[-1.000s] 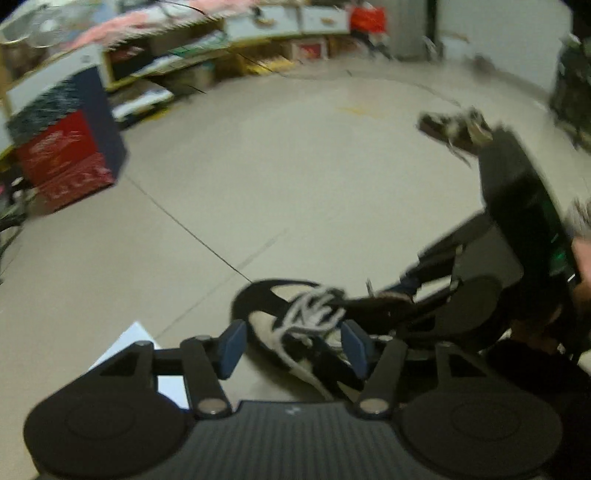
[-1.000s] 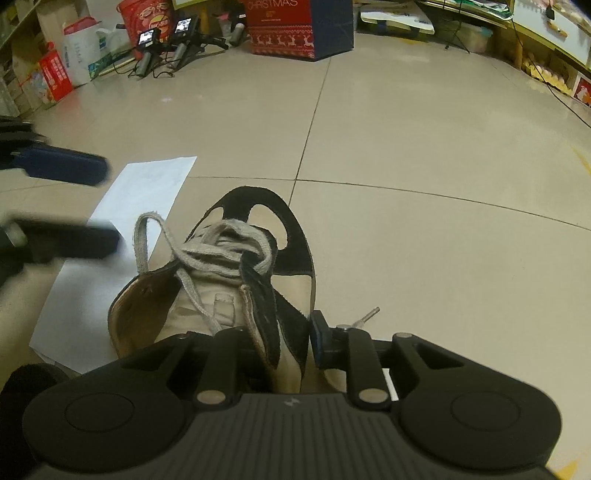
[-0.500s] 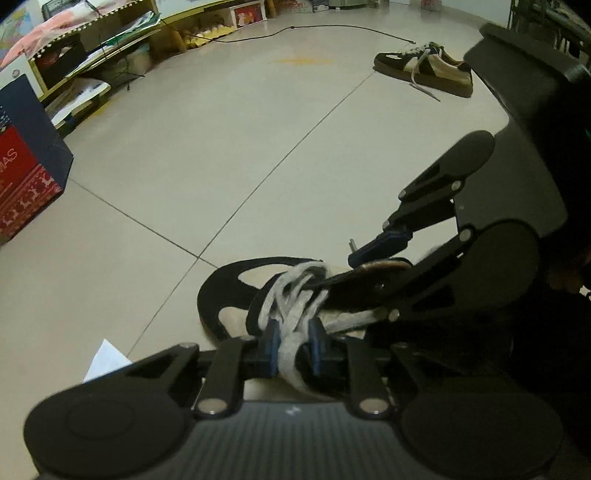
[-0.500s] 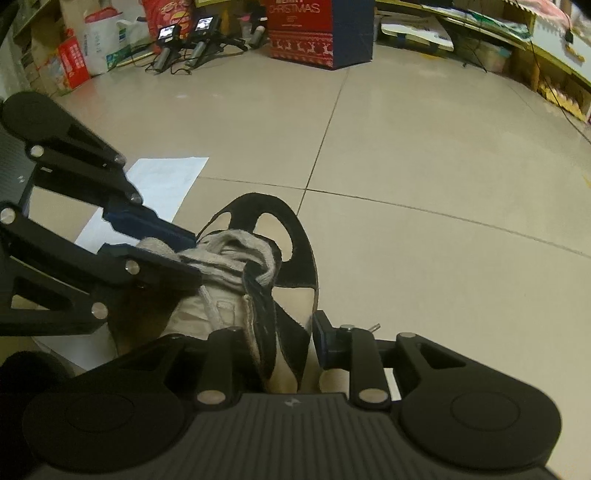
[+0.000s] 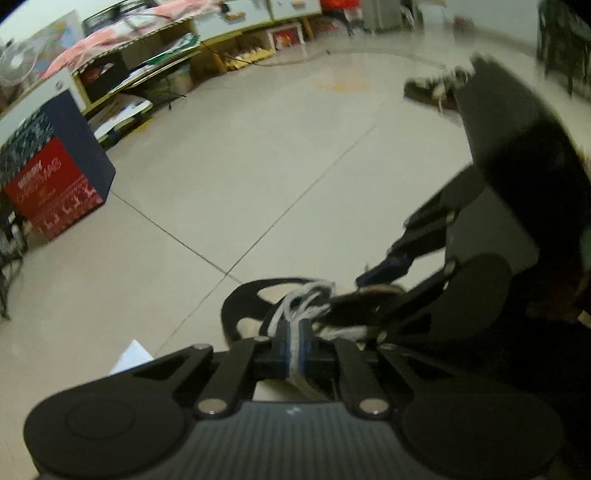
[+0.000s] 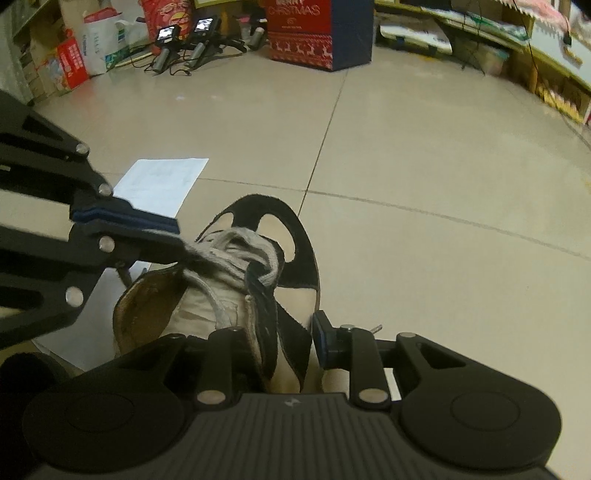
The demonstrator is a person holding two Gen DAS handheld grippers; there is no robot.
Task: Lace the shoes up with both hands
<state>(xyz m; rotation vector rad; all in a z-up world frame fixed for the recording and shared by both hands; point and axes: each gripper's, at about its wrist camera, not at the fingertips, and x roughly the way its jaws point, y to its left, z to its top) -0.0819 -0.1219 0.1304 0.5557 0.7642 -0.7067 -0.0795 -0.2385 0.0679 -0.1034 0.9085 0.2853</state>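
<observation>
A black and cream shoe (image 6: 295, 258) lies on the tiled floor with its toe pointing away, and its grey-white lace (image 6: 236, 243) is bunched over the tongue. My left gripper (image 5: 294, 350) is shut on a strand of that lace (image 5: 295, 306), which runs taut from the pads to the shoe (image 5: 240, 306). In the right wrist view the left gripper (image 6: 173, 236) reaches in from the left. My right gripper (image 6: 277, 343) straddles the shoe's right side wall near the collar, one finger inside the shoe and one blue pad outside, and it holds that wall.
A white paper sheet (image 6: 162, 181) lies under and left of the shoe. A red Christmas box (image 6: 317, 33) stands farther back, with handheld devices and cables (image 6: 184, 44) beside it. A second shoe (image 5: 432, 86) lies across the floor. Shelves (image 5: 166, 74) line the far wall.
My left gripper moved in over the shoe from wide open and has closed its pads on the lace, then drew the strand taut. The right gripper stayed on the shoe's side.
</observation>
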